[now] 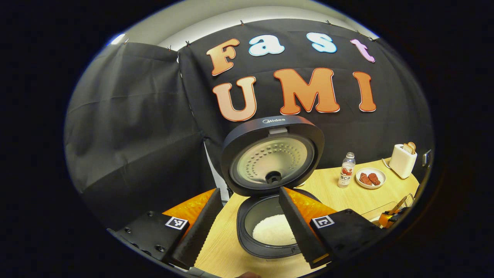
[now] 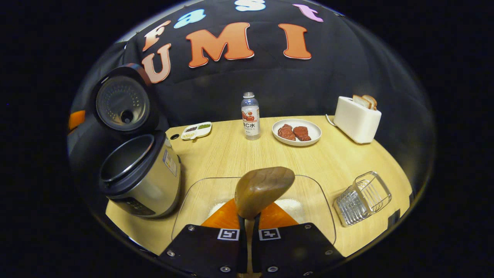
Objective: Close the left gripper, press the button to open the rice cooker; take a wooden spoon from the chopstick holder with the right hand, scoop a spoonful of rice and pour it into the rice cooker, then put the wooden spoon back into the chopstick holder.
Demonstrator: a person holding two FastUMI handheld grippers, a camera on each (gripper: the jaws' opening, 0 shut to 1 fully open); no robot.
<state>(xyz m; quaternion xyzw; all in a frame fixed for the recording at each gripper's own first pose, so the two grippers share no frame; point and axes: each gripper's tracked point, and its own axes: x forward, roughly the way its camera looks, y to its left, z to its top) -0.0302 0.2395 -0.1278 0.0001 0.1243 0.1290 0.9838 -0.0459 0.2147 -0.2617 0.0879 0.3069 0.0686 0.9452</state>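
The left tool [image 1: 247, 227] is hanging open over the open cooker [image 1: 270, 227], rice already lying inside. The right tool [image 2: 247, 235] is gripping the spoon [image 2: 262, 189] above the rice dish [image 2: 308, 193]; a tilted bowl could be spilling grains across the desk [image 2: 231, 150]. The empty holder [image 2: 362, 199] is lying right, near.
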